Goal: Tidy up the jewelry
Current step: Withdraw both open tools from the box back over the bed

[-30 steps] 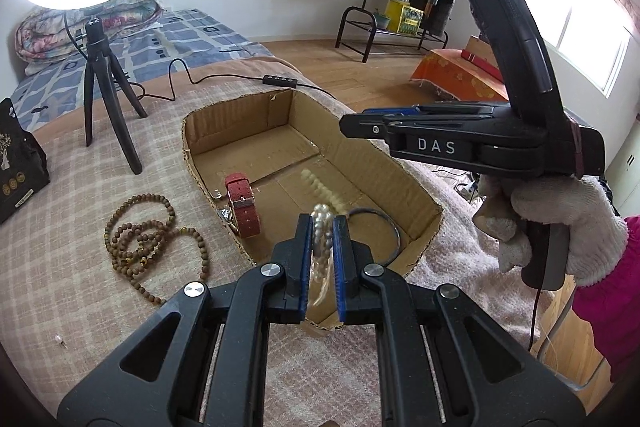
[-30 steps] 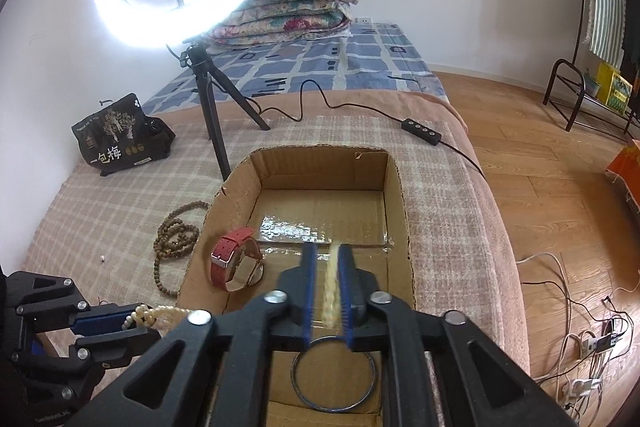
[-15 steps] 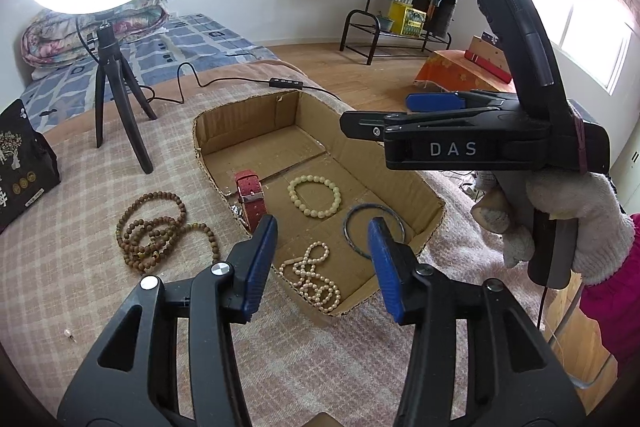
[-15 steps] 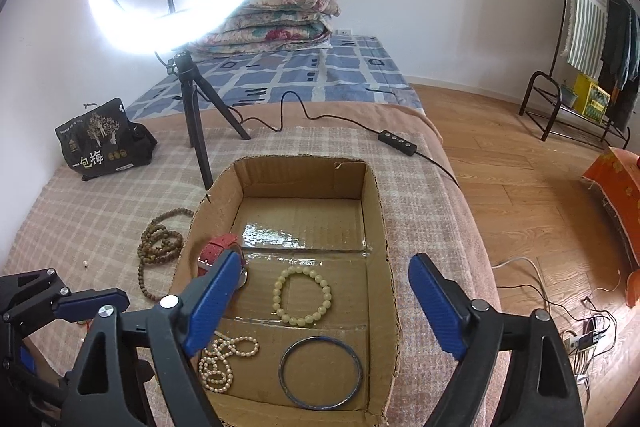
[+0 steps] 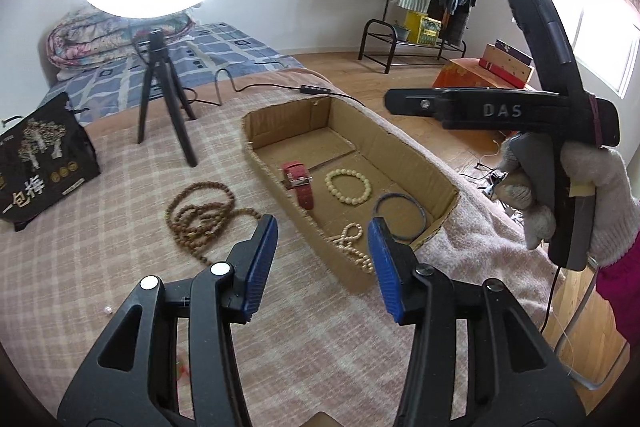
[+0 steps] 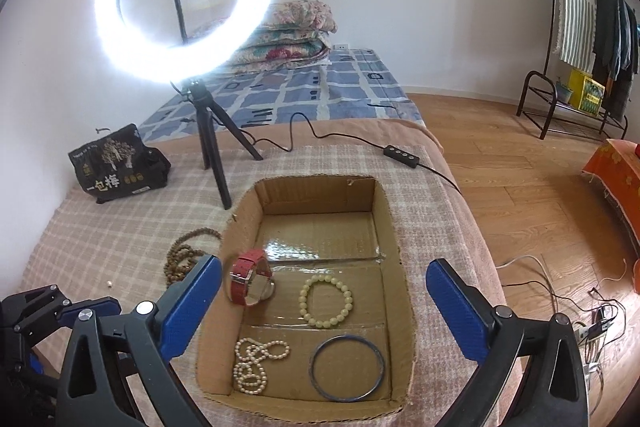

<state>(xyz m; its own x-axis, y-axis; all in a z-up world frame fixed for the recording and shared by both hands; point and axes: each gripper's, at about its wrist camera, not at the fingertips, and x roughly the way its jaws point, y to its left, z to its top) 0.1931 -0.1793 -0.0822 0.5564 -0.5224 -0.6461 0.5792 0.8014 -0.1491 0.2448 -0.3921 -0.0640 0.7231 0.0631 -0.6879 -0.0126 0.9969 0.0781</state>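
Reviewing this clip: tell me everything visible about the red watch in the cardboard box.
The red watch has a red strap that looks like leather, with lighter stitching, a silver metal buckle and a silvery round case. It rests on its edge, strap curved into a loop, on the floor of the cardboard box, close against the box's left wall. The pale bead bracelet lies beside it, apart. Neither claw touches it.

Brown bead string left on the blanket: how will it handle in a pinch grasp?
The bead string lies in loose tangled loops, so it is probably floppy and would dangle from one pinch. Its round beads may slip between the pads. On the blanket, pushing would likely bunch it rather than slide it.
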